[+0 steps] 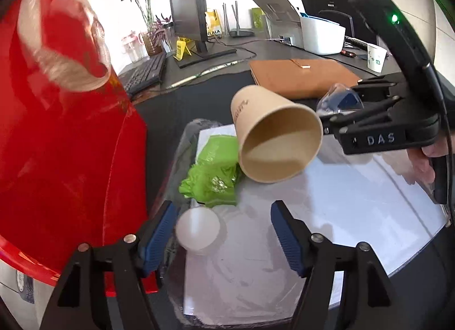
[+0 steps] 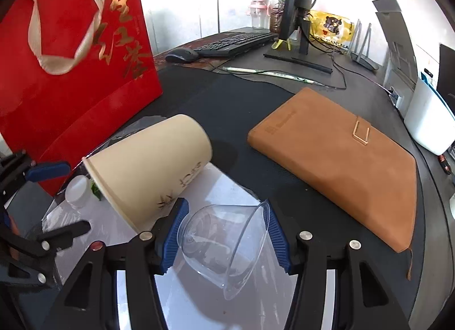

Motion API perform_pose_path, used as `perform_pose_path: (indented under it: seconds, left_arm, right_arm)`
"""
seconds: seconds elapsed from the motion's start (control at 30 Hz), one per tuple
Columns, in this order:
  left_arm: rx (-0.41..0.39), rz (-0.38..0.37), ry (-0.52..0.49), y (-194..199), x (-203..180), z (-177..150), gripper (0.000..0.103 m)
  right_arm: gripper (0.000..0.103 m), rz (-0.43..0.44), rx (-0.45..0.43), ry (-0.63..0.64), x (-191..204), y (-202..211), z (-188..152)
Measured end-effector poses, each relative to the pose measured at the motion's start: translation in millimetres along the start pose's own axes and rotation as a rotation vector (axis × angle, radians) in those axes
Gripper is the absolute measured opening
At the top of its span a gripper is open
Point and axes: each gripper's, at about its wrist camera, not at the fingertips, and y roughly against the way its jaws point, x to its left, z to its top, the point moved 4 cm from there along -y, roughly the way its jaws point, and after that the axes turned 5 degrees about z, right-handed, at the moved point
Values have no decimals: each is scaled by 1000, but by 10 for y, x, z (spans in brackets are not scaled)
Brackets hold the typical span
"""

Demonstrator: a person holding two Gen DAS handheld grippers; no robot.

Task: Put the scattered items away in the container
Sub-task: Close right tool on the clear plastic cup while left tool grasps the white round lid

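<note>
A red paper bag (image 1: 57,131) with ribbon handles stands at the left, close beside my left gripper (image 1: 223,233). That gripper is open over a white board (image 1: 341,210). A small white round tub (image 1: 197,229) lies by its left pad, well apart from the right pad. A crumpled green bag (image 1: 210,176) lies just beyond. A tan paper cup (image 2: 150,170) lies tilted on its side, its rim against a finger of my right gripper (image 2: 226,233). That gripper is shut on a clear plastic cup (image 2: 227,247) that lies sideways between the blue pads.
A brown notebook (image 2: 335,167) lies on the dark mat to the right. Behind are a keyboard (image 2: 236,41), a mouse (image 2: 182,54), a monitor stand (image 2: 298,57) with cables and a white bin (image 2: 429,119). A printed paper cup (image 1: 375,58) stands far right.
</note>
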Motion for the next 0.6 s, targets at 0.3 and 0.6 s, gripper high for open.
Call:
perform_pose_path:
  seconds: [0.3,0.6]
  left_arm:
    - [34,51,27,-74,9,-46,78]
    - [110,124,201,-144,149,-80,87]
  right_arm:
    - [59,10,-18,-7,-2,27,18]
    - [59,14,-17,-7,2,15,25]
